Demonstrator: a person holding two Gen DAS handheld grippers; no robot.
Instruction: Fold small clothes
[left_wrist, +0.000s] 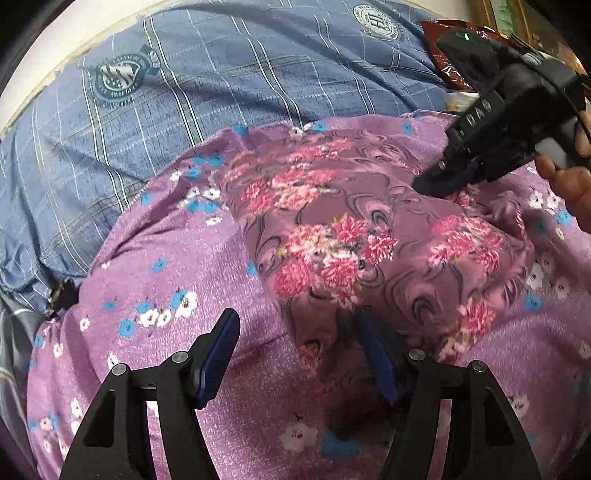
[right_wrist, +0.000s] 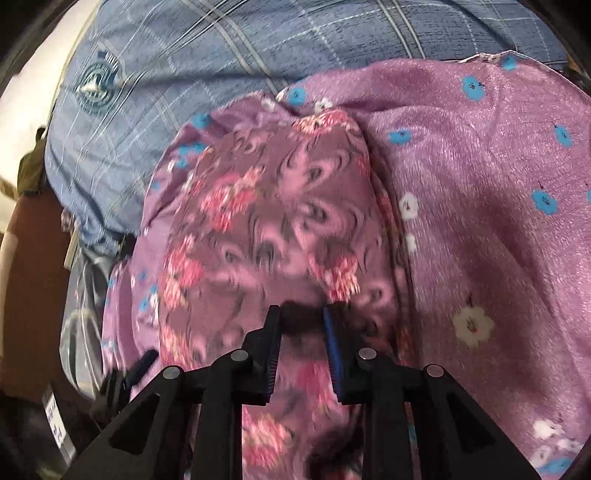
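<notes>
A small mauve garment (left_wrist: 343, 236) with pink flower print lies bunched on a purple fleece blanket (left_wrist: 166, 288). My left gripper (left_wrist: 299, 328) is open, its jaws wide apart over the garment's near corner, the right finger (left_wrist: 376, 354) at the cloth's edge. My right gripper (left_wrist: 439, 184) shows at the right of the left wrist view, its tips pressed on the garment's far right edge. In the right wrist view the right gripper (right_wrist: 301, 317) has its jaws partly apart with the garment (right_wrist: 266, 221) bunched between the tips. The frame is blurred.
A blue plaid pillow (left_wrist: 184, 92) with round crests lies behind the blanket. A brown shiny packet (left_wrist: 454, 55) sits at the far right. In the right wrist view the blanket (right_wrist: 480, 184) fills the right side, and a brown surface (right_wrist: 33, 277) and clear plastic lie at the left.
</notes>
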